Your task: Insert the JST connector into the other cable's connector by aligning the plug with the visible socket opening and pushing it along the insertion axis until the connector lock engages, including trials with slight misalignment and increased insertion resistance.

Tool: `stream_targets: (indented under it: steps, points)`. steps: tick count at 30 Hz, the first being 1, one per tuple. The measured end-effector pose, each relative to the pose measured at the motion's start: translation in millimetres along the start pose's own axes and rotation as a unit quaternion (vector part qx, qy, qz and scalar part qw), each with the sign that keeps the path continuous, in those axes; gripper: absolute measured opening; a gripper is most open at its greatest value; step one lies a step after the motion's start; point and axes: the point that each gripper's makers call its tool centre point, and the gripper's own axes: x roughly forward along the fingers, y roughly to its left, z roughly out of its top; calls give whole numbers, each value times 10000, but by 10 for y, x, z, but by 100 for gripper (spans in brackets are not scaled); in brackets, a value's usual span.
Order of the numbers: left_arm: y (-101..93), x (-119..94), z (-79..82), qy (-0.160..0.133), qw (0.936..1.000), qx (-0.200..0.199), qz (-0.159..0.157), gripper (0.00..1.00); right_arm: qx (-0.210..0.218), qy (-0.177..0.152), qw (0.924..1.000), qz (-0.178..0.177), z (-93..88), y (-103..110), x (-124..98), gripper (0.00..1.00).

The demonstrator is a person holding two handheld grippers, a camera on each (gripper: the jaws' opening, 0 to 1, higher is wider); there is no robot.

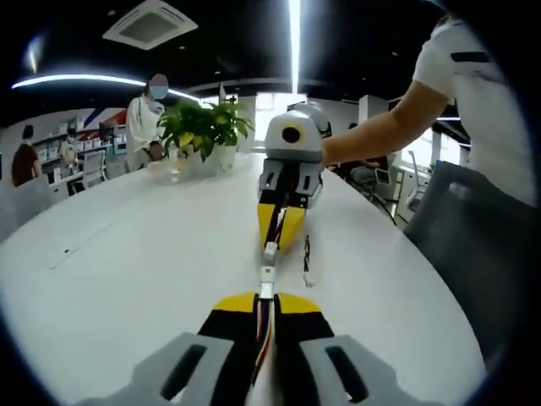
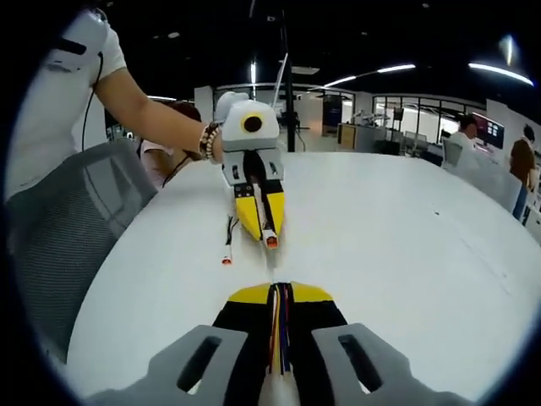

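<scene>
Centrally at the bottom of the left gripper view, the left gripper [image 1: 265, 298] is seen with its yellow-tipped jaws closed on a cable [image 1: 263, 334] of coloured wires, whose white connector [image 1: 266, 277] juts from the tips. Just above it in the frame, the right gripper [image 1: 272, 245] is pointed back toward it, jaws clamped on a second cable ending in a white plug [image 1: 270, 250]; the two connectors are nearly in line and close together, but whether they touch cannot be told. A loose dark cable [image 1: 306, 260] lies on the white table [image 1: 127, 279] just right of them. A potted plant [image 1: 203, 127] stands at upper left.

In the right gripper view, the right gripper [image 2: 279, 292] is shown gripping striped wires [image 2: 280, 334] at bottom centre, with the left gripper [image 2: 269, 237] facing it above.
</scene>
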Motion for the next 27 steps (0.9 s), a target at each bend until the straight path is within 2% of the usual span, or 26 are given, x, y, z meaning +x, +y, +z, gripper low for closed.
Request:
stream_targets:
  steps: [7, 10, 14, 18, 27]
  points:
    - [-212, -131, 124, 181, 9992, 311, -149, 1, -147, -2, 9998, 111, 193, 232, -55, 3]
    - [-265, -149, 134, 344, 9983, 430, -192, 1, -264, -32, 9995, 177, 297, 327, -52, 3]
    - [-347, -136, 188, 411, 9973, 538, -288, 1, -390, -56, 9990, 216, 394, 400, -20, 3]
    - [-419, -110, 205, 529, 9957, 657, -393, 0, -491, -7, 9985, 241, 406, 421, 12, 3]
    - [-440, -100, 237, 559, 9951, 706, -398, 0, -552, 18, 9981, 265, 400, 437, 11, 2]
